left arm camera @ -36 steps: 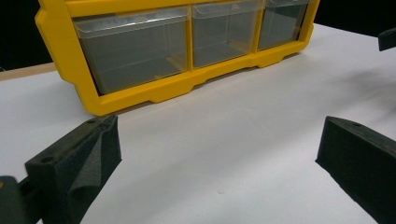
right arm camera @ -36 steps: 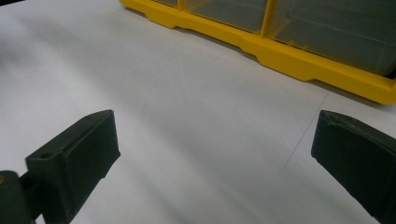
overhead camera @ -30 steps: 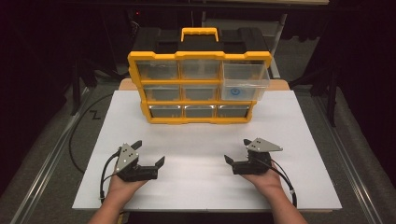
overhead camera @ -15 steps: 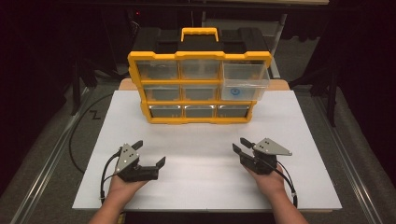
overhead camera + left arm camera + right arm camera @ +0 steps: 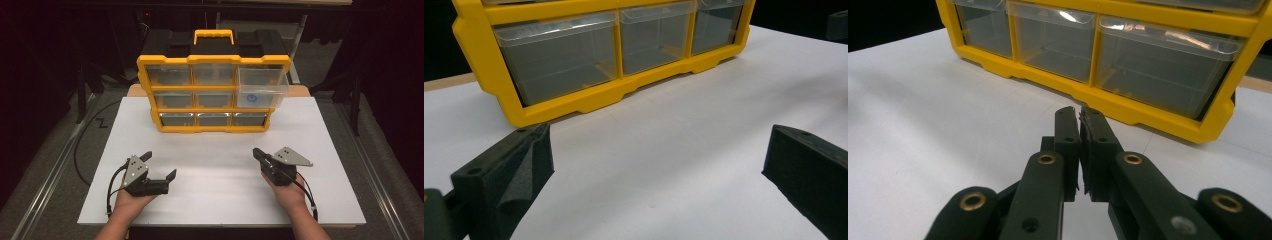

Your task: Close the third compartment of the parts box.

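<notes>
Right jaws just closed on nothing; my hands are parked on the near table.

Since a second ago my right gripper went from wide apart to pads pressed together, nothing between them; it points at the far organizer. My left gripper hasn't moved: jaws wide, empty, over bare white table. The yellow drawer organizer stands upright at the far middle, well apart from both grippers, its top-right clear drawer pulled out toward me.
</notes>
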